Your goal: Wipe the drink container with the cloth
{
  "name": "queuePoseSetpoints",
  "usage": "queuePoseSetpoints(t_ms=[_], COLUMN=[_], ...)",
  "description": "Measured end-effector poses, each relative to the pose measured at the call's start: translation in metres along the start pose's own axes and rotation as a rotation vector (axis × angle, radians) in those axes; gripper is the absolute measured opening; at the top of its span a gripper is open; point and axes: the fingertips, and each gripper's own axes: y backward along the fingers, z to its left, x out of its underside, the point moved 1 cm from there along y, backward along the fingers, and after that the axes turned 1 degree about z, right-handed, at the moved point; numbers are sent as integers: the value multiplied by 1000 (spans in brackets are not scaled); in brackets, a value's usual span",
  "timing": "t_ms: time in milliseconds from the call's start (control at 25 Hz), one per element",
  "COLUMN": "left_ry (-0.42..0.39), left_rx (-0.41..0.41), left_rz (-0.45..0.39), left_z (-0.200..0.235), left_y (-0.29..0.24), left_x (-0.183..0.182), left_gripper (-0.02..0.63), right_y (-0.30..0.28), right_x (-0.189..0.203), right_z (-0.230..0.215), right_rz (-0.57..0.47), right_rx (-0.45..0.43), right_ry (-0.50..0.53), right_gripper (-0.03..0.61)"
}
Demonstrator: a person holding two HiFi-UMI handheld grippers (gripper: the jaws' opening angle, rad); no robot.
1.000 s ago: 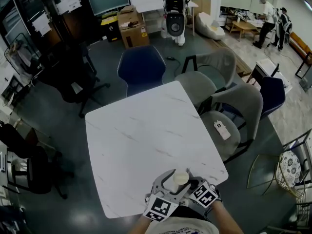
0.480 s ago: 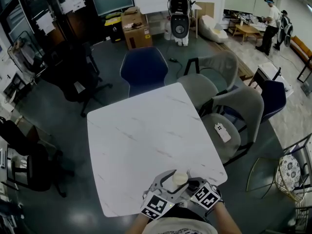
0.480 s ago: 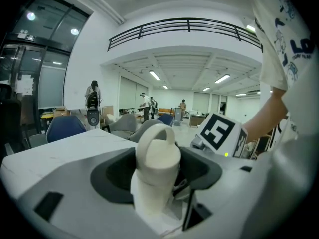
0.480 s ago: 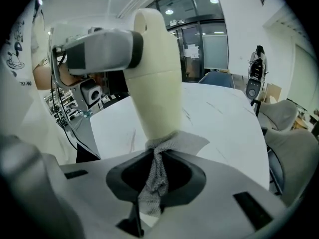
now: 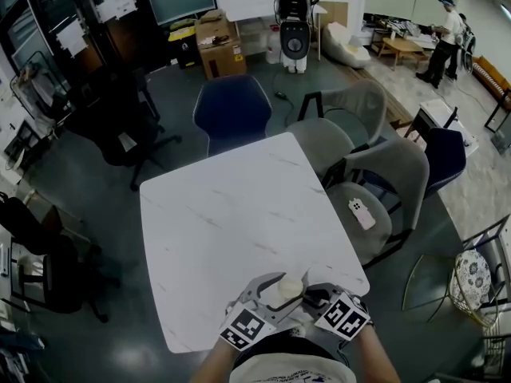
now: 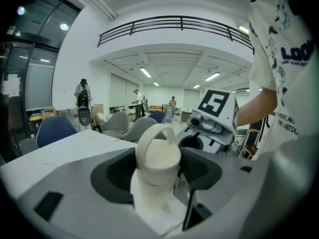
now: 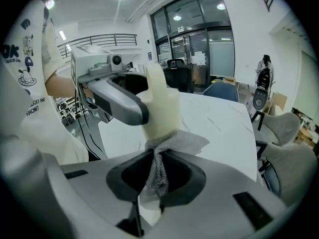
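Observation:
A cream drink container (image 5: 289,287) with a loop-handled lid is held just above the near edge of the white marble table (image 5: 231,214). My left gripper (image 5: 267,291) is shut on the container (image 6: 157,166), its jaws clamping the body below the lid. My right gripper (image 5: 316,297) is shut on a grey mesh cloth (image 7: 160,166) that bunches between its jaws (image 7: 157,178). The cloth's spread end lies against the container's lower body (image 7: 162,106). In the right gripper view, the left gripper's jaw crosses the container from the left.
A blue chair (image 5: 231,110) stands at the table's far side and grey chairs (image 5: 395,174) at its right, one with a small white device (image 5: 359,212) on its seat. A black office chair (image 5: 120,110) is at the left. People (image 5: 447,22) stand far back right.
Both grippers stay at the table's near edge with the container between them. The container's top has tipped slightly to the left, and the marker cubes sit a little lower and wider apart.

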Motion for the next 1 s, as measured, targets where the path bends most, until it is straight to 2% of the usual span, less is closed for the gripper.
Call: queuePoseSetpoints(t_ms=[200,520,800,1000], left_ry=[-38,-90,-134,-160], left_rx=[73,181,257,309], left_rz=[27,71,86,84], left_z=[1,2,1,0], left_y=[2,2,2,4], left_x=[0,2,4,3], left_gripper=[284,284,284,284], right_y=[12,24,31,28], right_x=[-14,-28,-35,-33], right_z=[1,4,6,3], right_rz=[4,-16,3,6], right_rx=[-1,6,-2,-10], right_ry=[66,84,152,138], right_gripper=[46,46,46,46])
